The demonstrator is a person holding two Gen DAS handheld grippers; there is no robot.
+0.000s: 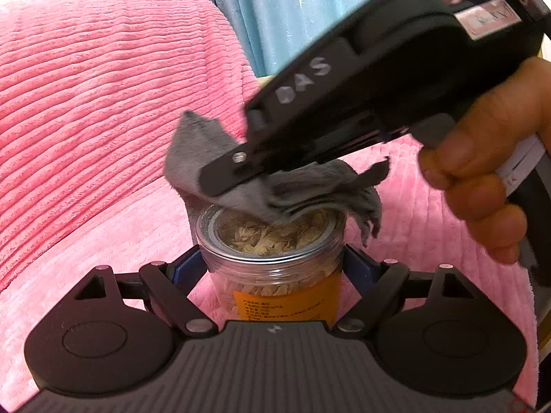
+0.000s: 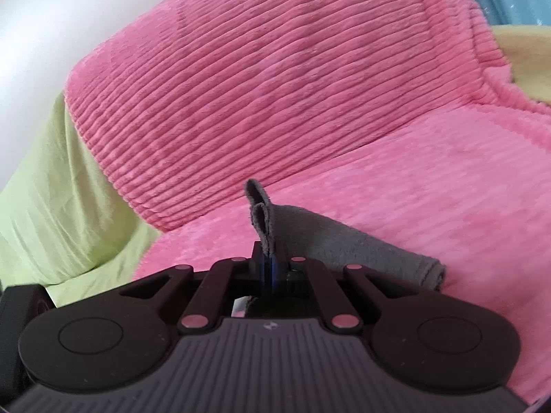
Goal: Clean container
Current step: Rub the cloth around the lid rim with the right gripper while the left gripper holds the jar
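Observation:
A clear plastic jar (image 1: 272, 258) with an orange label and pale dried flakes inside stands upright on the pink blanket. My left gripper (image 1: 272, 268) is shut on the jar's sides. The right gripper (image 1: 241, 172), held by a hand (image 1: 482, 179), reaches in from the upper right and is shut on a grey cloth (image 1: 292, 192). The cloth presses on the jar's clear lid and hangs over its far rim. In the right wrist view the right gripper (image 2: 270, 268) pinches the folded grey cloth (image 2: 344, 244), and the jar is hidden below it.
A pink ribbed blanket (image 1: 86, 120) covers the sofa seat and back. Blue curtain (image 1: 282, 10) hangs behind. A light green sheet (image 2: 51, 206) lies at the left in the right wrist view, beside a white wall (image 2: 41, 17).

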